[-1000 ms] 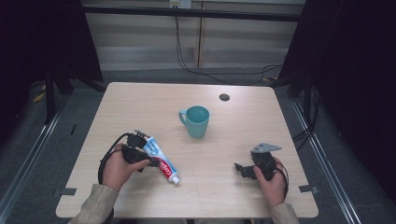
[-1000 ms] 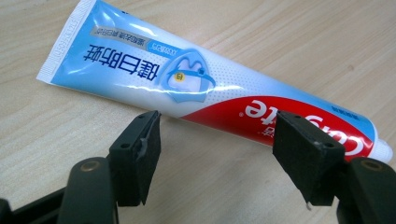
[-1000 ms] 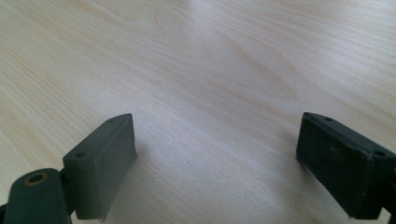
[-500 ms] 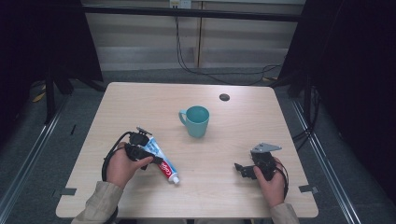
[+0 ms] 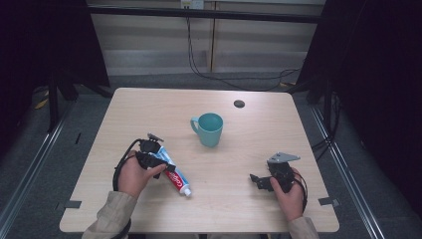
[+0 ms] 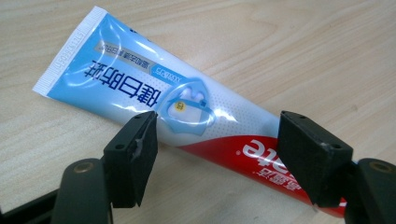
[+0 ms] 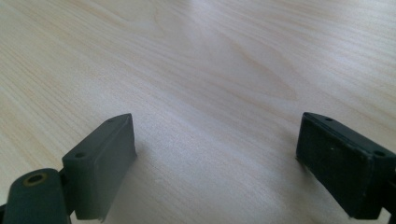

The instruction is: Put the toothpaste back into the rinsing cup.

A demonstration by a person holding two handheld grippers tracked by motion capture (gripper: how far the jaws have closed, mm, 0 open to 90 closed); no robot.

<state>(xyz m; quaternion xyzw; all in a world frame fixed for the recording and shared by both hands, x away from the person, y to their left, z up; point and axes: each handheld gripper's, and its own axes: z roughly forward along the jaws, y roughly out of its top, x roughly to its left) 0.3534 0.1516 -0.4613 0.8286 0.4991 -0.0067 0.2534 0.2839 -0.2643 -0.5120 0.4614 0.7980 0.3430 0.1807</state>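
A blue, white and red toothpaste tube (image 5: 178,179) lies flat on the wooden table (image 5: 149,109), its cap end toward the front edge. My left gripper (image 5: 160,167) sits over its flat tail end. In the left gripper view the tube (image 6: 187,112) runs crosswise between the jaws of that gripper (image 6: 219,149). Those jaws have just been opening, and the pads stand apart at either side without pressing. My right gripper (image 5: 256,180) rests low at the front right, open, with bare wood between its jaws (image 7: 215,158).
A teal mug (image 5: 209,128) stands upright near the table's middle, handle to the left. A small dark disc (image 5: 239,104) lies near the far edge. Dark floor and rails surround the table on all sides.
The left hand has shifted only slightly over the tube, which lies where it was. The right hand and gripper have not moved.
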